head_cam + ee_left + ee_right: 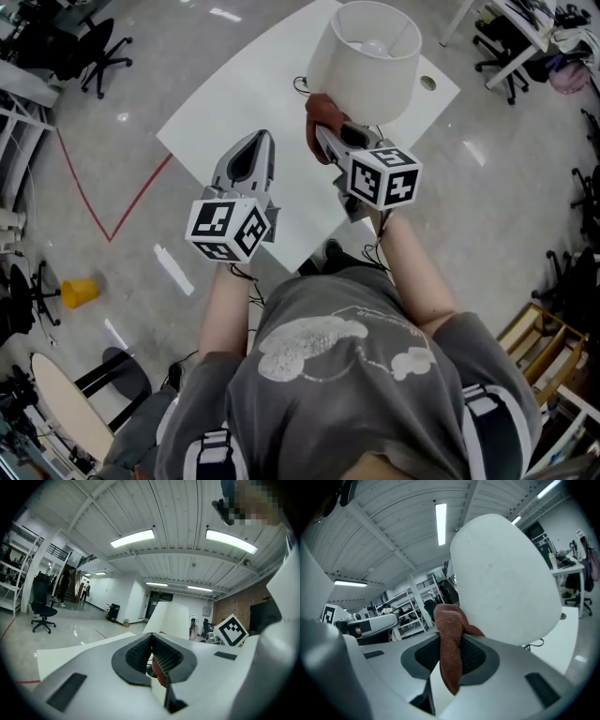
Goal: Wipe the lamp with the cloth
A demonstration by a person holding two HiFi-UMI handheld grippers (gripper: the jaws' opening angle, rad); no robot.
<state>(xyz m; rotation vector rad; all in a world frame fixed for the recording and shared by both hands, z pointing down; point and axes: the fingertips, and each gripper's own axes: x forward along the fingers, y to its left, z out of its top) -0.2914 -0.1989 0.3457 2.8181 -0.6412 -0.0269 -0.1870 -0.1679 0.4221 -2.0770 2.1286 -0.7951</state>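
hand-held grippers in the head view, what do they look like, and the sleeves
The left hand-held gripper and right hand-held gripper have light grey tapered shells with dark ribbed pads. Each carries a white cube with black square markers. Thin dark cables trail at the wrists. The person wears a short-sleeved grey T-shirt.

There is one lamp [366, 61], one cloth [323, 117] and one white table [234, 108]. Two grippers are in view, the left gripper [257, 142] and the right gripper [323, 139], and each carries one marker cube, making two: the left cube [230, 228] and the right cube [384, 176]. On the floor lies one yellow cup [80, 292], and at least two black office chairs stand at the far edges, a first chair [105, 49] and a second chair [499, 54].
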